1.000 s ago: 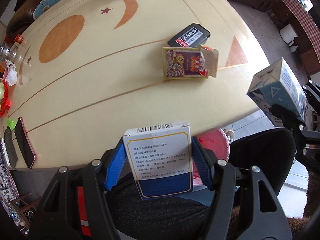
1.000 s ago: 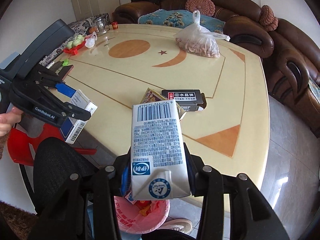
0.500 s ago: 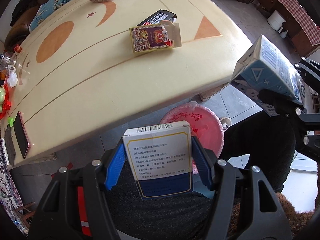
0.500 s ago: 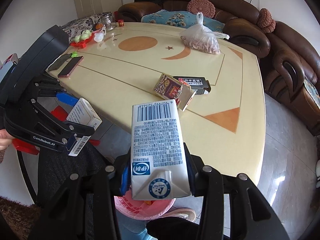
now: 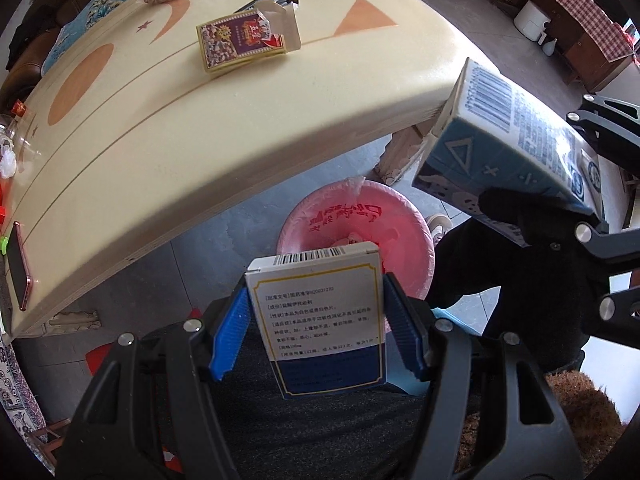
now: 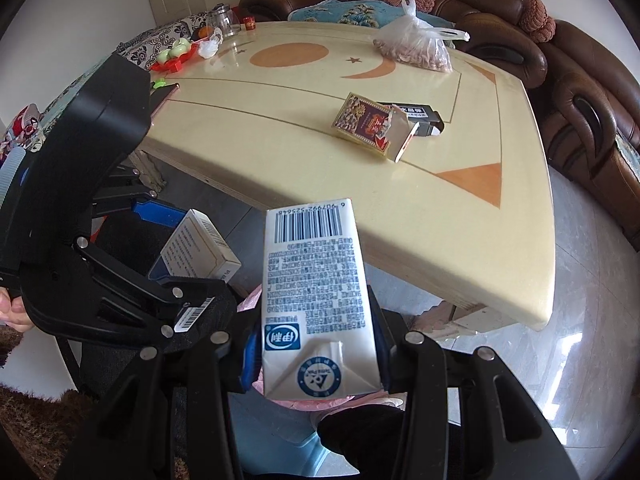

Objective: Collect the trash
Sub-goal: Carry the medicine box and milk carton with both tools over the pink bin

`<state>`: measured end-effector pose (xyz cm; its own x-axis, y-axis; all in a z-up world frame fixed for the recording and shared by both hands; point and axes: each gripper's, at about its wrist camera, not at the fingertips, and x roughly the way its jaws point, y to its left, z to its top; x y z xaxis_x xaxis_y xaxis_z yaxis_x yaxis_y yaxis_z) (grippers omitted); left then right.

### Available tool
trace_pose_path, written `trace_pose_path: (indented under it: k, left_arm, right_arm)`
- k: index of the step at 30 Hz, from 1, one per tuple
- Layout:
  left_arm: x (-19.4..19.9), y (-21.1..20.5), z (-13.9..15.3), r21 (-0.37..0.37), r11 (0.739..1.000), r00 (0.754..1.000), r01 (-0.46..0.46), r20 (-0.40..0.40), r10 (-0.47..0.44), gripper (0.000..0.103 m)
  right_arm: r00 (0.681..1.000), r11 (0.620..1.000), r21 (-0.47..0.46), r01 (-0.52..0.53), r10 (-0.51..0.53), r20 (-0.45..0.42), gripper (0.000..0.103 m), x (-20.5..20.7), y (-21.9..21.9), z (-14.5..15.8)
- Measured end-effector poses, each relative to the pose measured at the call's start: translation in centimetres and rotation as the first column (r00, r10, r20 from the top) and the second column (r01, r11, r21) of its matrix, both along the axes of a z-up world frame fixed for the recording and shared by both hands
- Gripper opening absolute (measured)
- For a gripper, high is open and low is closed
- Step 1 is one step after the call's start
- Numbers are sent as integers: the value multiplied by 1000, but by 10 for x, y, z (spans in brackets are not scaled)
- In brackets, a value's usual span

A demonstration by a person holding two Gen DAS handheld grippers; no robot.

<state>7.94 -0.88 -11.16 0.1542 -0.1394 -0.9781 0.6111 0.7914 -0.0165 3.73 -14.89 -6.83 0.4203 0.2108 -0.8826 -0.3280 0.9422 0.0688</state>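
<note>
My left gripper (image 5: 316, 320) is shut on a white and blue medicine box (image 5: 320, 316), held off the table above the near edge of a pink-lined trash bin (image 5: 356, 224) on the floor. The box also shows in the right wrist view (image 6: 200, 248). My right gripper (image 6: 312, 344) is shut on a milk carton (image 6: 316, 300), also held off the table over the bin; the carton shows at the right in the left wrist view (image 5: 508, 152). An opened red and gold box (image 6: 368, 124) and a black box (image 6: 416, 116) lie on the table.
The cream table (image 6: 280, 120) carries a bag of nuts (image 6: 412, 48), a phone (image 5: 18, 264), a glass jar (image 6: 224, 20) and a red fruit tray (image 6: 176, 54). Brown sofas (image 6: 580, 92) stand behind and to the right. The table's leg (image 5: 404, 152) is beside the bin.
Both grippers have pulled back off the table edge with their boxes and lowered toward the floor. The pink bin has come into full view under them.
</note>
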Motion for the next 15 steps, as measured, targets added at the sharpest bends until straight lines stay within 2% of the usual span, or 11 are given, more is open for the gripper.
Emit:
trace_pose_path:
  k: [6,10,15]
  left_arm:
    - [-9,-10,-34,14,999,999,29,-38,-28,63]
    - [-12,-18,-55,63,997,999,41,-23,-39,63]
    - [-16,-26,-72,78,995,998,66,-21,-65,63]
  right_arm:
    - [999,1000,3,27,-27,-44,42,-5,-2,-29]
    - [996,999,-1,42,-42,-80,42,-6,-4,-49]
    - [993,998,-19,65,-67,-98,42,-3,-6,-72]
